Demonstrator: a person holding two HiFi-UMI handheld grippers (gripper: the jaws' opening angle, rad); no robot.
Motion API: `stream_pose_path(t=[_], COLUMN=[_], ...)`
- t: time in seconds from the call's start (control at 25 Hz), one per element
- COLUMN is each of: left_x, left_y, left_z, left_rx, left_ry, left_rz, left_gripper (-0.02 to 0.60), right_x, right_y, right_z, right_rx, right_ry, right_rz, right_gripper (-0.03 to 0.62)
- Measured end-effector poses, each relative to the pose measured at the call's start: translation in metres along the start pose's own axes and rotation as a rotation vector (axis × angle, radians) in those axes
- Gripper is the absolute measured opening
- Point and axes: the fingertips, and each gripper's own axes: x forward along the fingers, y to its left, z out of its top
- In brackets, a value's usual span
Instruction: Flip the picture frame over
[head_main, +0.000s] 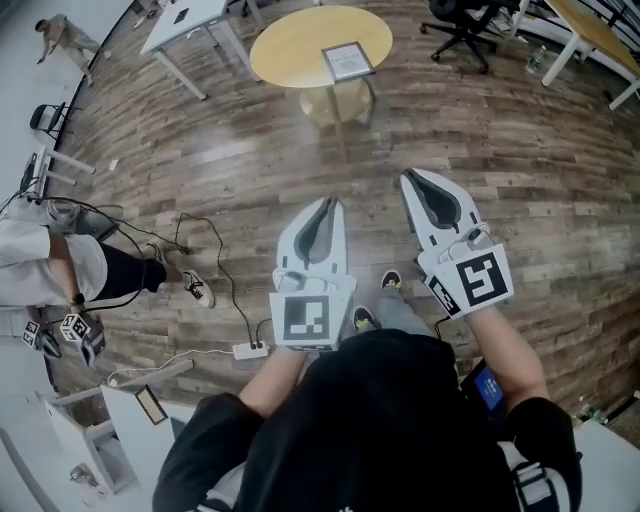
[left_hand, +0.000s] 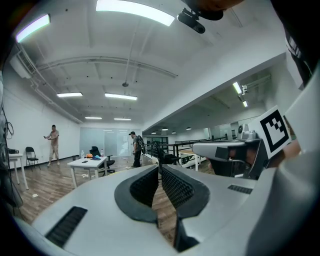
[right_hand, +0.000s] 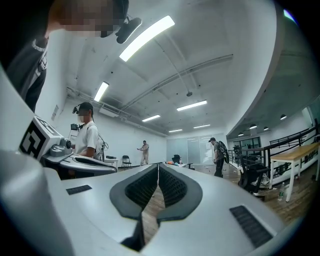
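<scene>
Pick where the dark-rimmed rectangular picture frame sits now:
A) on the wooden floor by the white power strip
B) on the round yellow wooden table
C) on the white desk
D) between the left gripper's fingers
B: the dark-rimmed rectangular picture frame lies on the round yellow wooden table, far ahead of the left gripper and right gripper, both shut and empty.

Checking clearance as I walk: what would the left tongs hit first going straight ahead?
Nothing nearby: the left tongs point over floor toward the round table holding the picture frame; whether they'd clear it is unclear.
</scene>
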Motion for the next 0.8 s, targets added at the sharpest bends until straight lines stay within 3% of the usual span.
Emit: stream_pose_path(t=[0.52, 0.8], left_x=[0.115, 0.146], left_y=[-0.047, -0.039], left_z=[0.010, 0.012], left_rx=[0.046, 0.057], left_ry=[0.001, 0.014], left_rz=[0.017, 0.046], left_gripper=[0.025, 0.025], right_x=[0.024, 0.041], right_y=[-0.126, -0.160], right_z=[-0.010, -0.017], right_rx=[0.033, 0.060], right_ry=[-0.035, -0.047], right_rz=[0.031, 0.019], right_gripper=[0.018, 0.018])
